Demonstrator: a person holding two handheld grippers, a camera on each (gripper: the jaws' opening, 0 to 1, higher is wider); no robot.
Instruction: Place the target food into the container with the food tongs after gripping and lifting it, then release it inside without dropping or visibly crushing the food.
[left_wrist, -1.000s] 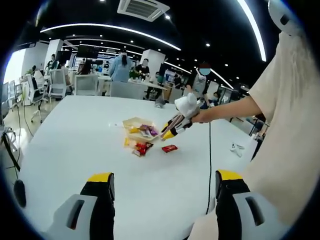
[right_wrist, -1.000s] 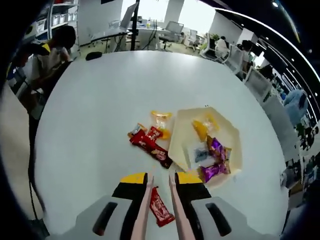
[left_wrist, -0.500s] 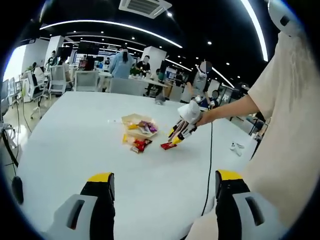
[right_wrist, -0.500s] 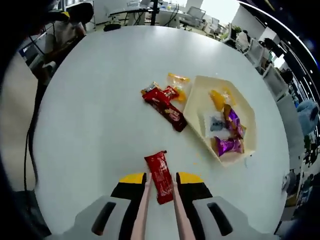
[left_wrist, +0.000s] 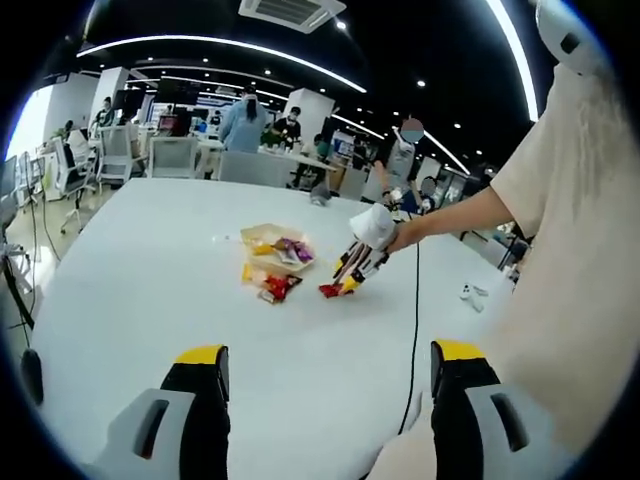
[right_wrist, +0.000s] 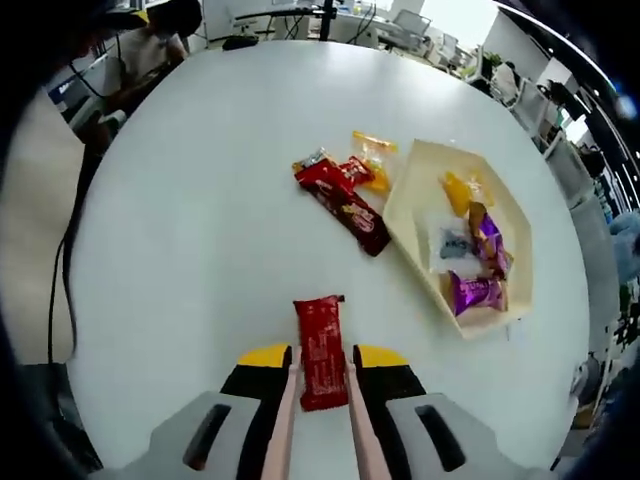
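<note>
The right gripper (right_wrist: 318, 372) drives pink food tongs (right_wrist: 284, 420), clamped on a red snack packet (right_wrist: 321, 350) above the white tabletop (right_wrist: 190, 250), well short of the cream hexagonal container (right_wrist: 410, 215) holding 4 or so wrapped sweets. The left gripper (left_wrist: 325, 385) hangs released over the near edge.

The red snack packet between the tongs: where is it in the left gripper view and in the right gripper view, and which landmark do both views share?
Left gripper view: the red snack packet lies right of centre, at the tip of the tongs, right of the container.
Right gripper view: the packet is at bottom centre, between the two tong arms.
Shared landmark: the cream container with purple and yellow snacks.
</note>
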